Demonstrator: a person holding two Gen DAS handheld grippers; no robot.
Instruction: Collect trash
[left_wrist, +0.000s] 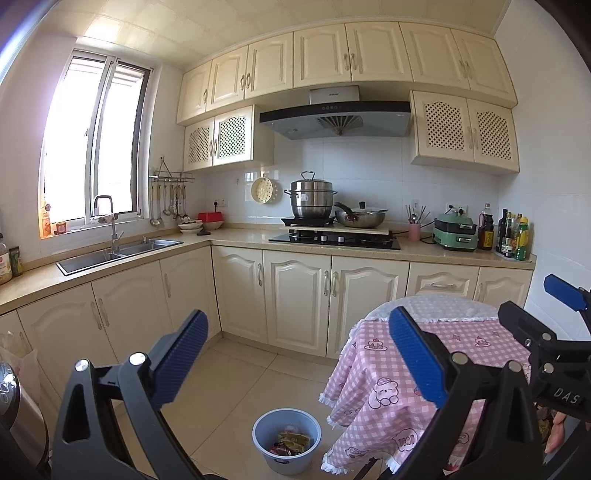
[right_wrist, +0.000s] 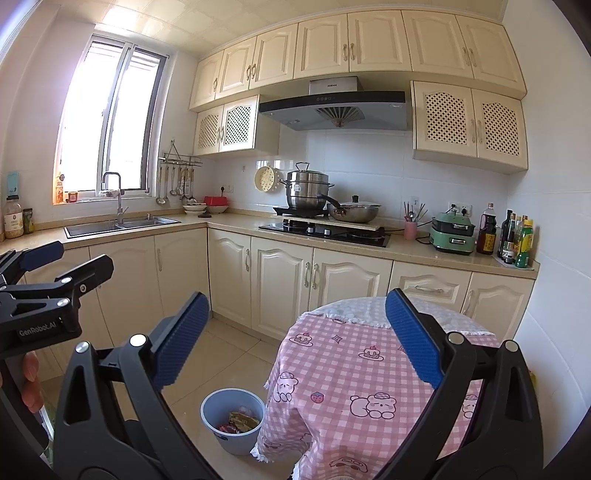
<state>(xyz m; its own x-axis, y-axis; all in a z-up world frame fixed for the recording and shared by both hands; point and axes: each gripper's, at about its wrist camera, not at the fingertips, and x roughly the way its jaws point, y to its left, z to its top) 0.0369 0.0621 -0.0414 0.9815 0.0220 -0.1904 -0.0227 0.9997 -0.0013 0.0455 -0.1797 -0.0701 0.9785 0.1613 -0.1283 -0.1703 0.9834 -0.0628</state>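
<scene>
A pale blue bin (left_wrist: 286, 439) (right_wrist: 233, 419) stands on the tiled floor beside a round table with a pink checked cloth (left_wrist: 399, 387) (right_wrist: 343, 369). Crumpled wrappers (left_wrist: 291, 441) (right_wrist: 239, 422) lie inside the bin. My left gripper (left_wrist: 299, 354) is open, held high above the floor, nothing between its blue pads. My right gripper (right_wrist: 295, 339) is open too, empty, over the table's near left side. Each gripper shows at the edge of the other's view: the right gripper (left_wrist: 561, 325) and the left gripper (right_wrist: 40, 280). No trash is visible on the tabletop.
Cream cabinets run along an L-shaped counter with a sink (left_wrist: 118, 251), a hob (left_wrist: 334, 238) bearing a steamer pot and a wok, a green cooker (left_wrist: 456, 232) and bottles (left_wrist: 513, 236). A metal appliance (left_wrist: 18, 413) stands at the left. Open floor lies between table and cabinets.
</scene>
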